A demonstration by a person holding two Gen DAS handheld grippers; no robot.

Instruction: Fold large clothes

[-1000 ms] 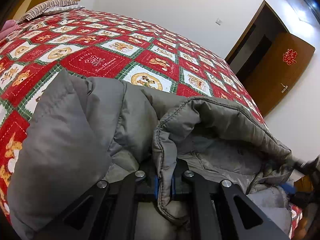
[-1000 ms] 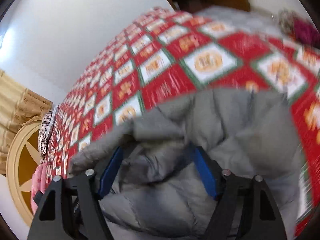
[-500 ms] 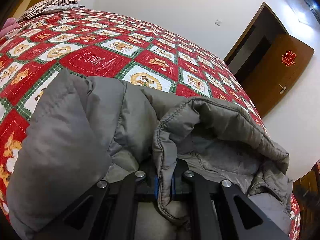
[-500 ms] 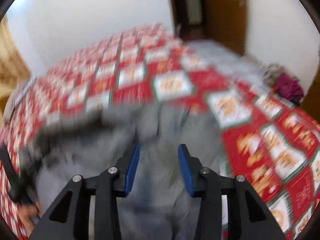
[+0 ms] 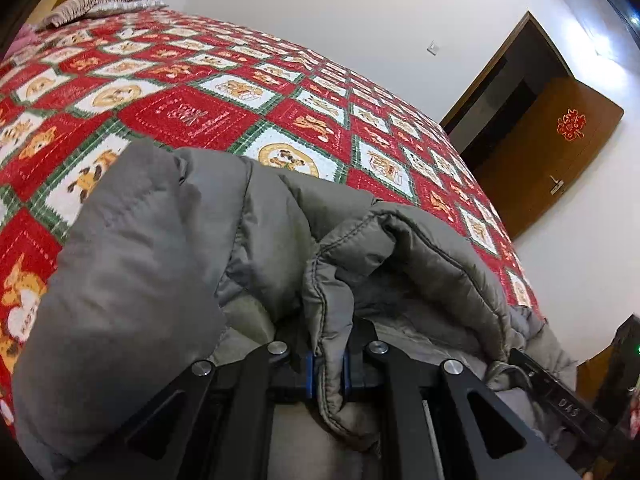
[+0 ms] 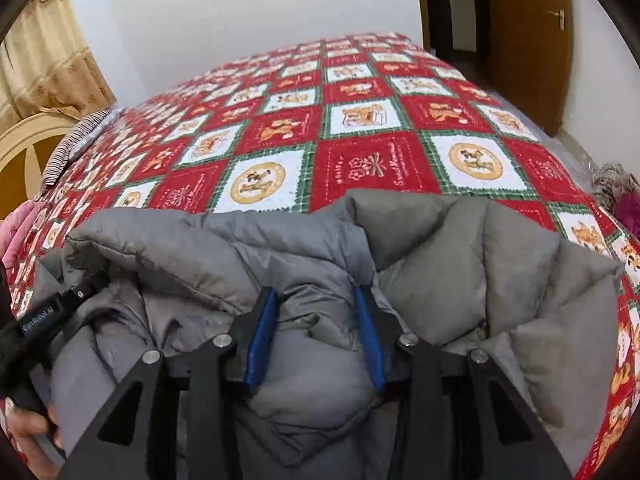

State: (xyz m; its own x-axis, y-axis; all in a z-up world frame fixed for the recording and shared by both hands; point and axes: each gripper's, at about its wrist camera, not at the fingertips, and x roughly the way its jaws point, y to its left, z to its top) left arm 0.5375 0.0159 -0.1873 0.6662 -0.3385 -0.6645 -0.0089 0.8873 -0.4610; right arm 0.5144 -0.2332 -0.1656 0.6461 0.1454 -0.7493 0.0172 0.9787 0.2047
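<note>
Left gripper [image 5: 326,368] clamped on stitched hem of grey puffer jacket [image 5: 132,280]. Right gripper [image 6: 316,336] part-closed, puffy quilted fold between blue pads; firm bite not certain. Jacket bunched at near bed edge, long axis crosswise. Beyond: red patchwork bedspread [image 6: 360,128], door [image 5: 560,152].

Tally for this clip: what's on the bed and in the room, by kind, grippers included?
Grey padded jacket: 1
Red patterned bedspread: 1
Grippers: 2, left gripper and right gripper
Brown door: 1
Clothes heap at the bed's far edge: 1
Total: 6
</note>
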